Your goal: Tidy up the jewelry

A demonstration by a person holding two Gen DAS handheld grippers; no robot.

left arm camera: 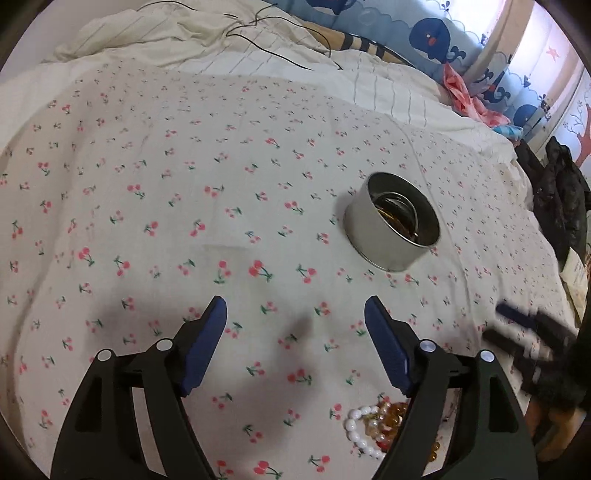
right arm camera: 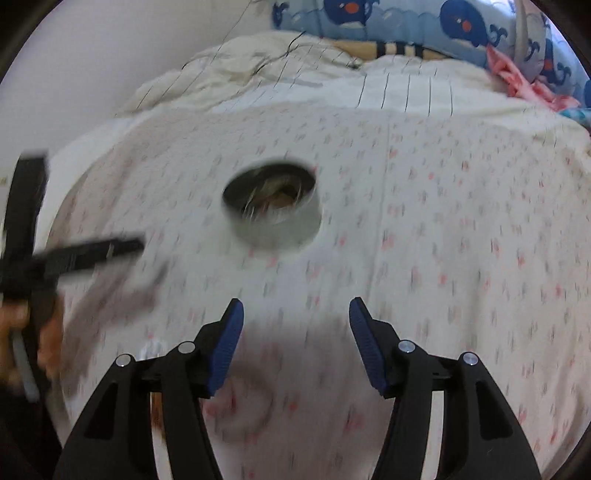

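Note:
A round metal tin (left arm camera: pixel 393 227) stands open on the cherry-print bedspread (left arm camera: pixel 184 184), with some jewelry inside. It also shows, blurred, in the right wrist view (right arm camera: pixel 275 212). A pile of bead bracelets (left arm camera: pixel 373 428), white pearl and amber, lies on the cloth just under my left gripper's right finger, partly hidden by it. My left gripper (left arm camera: pixel 295 310) is open and empty above the cloth. My right gripper (right arm camera: pixel 295 310) is open and empty, short of the tin. It shows blurred at the right edge of the left view (left arm camera: pixel 524 332).
A crumpled white quilt (left arm camera: pixel 166 33) with thin black cables lies at the far side. A whale-print cushion (left arm camera: pixel 432 37) and pink cloth (left arm camera: pixel 465 96) are at the back right. Dark clothing (left arm camera: pixel 561 192) hangs off the bed's right edge.

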